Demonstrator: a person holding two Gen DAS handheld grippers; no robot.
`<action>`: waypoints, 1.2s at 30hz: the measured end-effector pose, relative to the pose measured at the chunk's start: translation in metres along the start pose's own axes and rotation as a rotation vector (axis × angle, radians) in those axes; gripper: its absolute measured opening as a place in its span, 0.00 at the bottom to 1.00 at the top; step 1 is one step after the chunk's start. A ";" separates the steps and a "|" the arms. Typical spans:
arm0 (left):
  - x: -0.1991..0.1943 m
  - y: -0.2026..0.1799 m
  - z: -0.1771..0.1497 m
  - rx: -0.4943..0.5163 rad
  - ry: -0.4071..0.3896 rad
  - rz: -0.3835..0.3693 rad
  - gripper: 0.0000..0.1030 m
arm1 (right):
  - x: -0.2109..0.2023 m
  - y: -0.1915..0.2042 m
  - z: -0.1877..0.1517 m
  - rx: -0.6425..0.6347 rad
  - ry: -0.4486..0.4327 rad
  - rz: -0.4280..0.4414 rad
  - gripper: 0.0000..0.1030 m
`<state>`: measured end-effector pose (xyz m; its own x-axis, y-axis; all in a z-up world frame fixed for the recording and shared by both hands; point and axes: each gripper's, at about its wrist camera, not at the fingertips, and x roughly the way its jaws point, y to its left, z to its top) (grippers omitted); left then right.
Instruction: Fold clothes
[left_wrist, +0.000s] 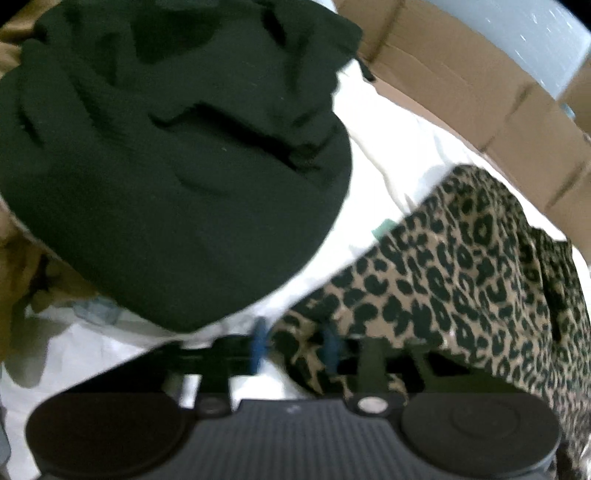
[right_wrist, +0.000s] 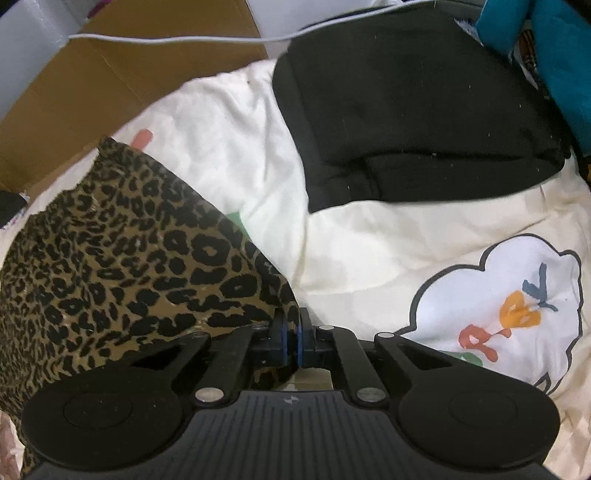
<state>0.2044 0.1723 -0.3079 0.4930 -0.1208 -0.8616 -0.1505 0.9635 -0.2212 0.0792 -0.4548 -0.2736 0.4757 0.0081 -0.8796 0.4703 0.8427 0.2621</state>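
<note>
We are pinching the leopard-print garment (right_wrist: 122, 258) with both grippers, left gripper (left_wrist: 295, 347) and right gripper (right_wrist: 291, 332), beside the black garment (right_wrist: 413, 110) on the white quilt (right_wrist: 369, 240).

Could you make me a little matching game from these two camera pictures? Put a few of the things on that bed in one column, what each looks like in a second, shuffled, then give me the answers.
Things:
1. leopard-print garment
2. black garment
3. bedcover
4. cardboard box

Descriptions:
A. cream, with a cloud picture and coloured letters
B. plain brown, beyond the edge of the bedding
C. tan with black spots, lying at both grippers' fingertips
D. dark and plain, lying on the cream fabric

Pairs: 1-C, 2-D, 3-A, 4-B
</note>
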 end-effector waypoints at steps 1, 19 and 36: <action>0.000 -0.001 -0.001 0.017 -0.001 0.003 0.08 | 0.000 0.000 0.001 0.005 0.002 -0.003 0.04; -0.048 -0.025 -0.027 0.003 0.035 -0.026 0.31 | -0.053 0.024 -0.031 -0.093 -0.016 0.099 0.27; -0.059 -0.136 -0.069 0.299 0.145 -0.285 0.41 | -0.072 0.129 -0.075 -0.416 0.140 0.421 0.30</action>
<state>0.1371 0.0318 -0.2583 0.3502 -0.4035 -0.8453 0.2393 0.9110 -0.3357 0.0503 -0.3059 -0.2063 0.4425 0.4333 -0.7852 -0.0805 0.8912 0.4464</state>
